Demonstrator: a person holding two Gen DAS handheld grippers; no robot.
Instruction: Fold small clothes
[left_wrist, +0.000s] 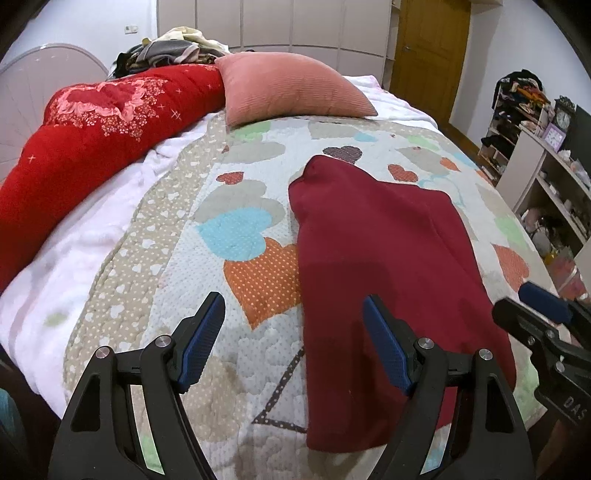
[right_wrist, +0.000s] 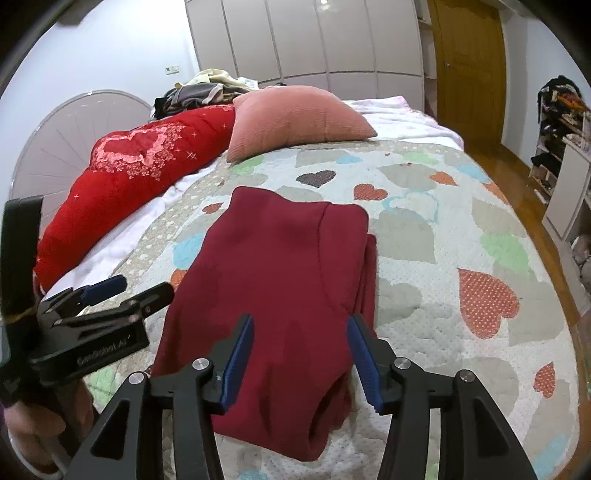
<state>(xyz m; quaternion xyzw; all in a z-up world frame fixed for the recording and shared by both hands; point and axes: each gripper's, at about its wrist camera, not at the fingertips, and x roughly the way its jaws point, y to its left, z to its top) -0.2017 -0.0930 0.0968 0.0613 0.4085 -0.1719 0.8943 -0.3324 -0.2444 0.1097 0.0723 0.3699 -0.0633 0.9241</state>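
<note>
Two tongs: both up off the cloth, neither holding anything.
Left tongs (left_wrist: 293, 338): spread wide; we see them straddling the garment's left edge, one blue pad over the quilt, the other over red fabric. No contact that we can make out.
Garment (right_wrist: 280, 280): dark red knit piece, lying on the heart-print quilt (right_wrist: 461, 229) in the near-middle of the bed, well apart from the pink pillow (right_wrist: 299, 118) and the red duvet (right_wrist: 122, 184) at the head.
Fold state: we read it as already folded lengthwise; a doubled layer shows along its right edge in the right wrist view, with a thick rolled end nearest us.
Long axis: runs from our near edge of the bed away toward the pillow, leaning slightly left at the far end. Narrower far end points at the pillow, wider end points at us.
Right tongs (right_wrist: 299, 360): spread wide too, hovering over the near end of the garment, pads either side of its middle.
Step in hand: we judge we're between folds, lining up on the near hem.
Next move: probably each of the tongs drops to a near corner, pinches all layers, carries the hem toward the far end to halve the length.
Needs: matched height and pace on both sides, or the stack skews.
Risk: the loose right-edge layers may slip out of the pinch.
</note>
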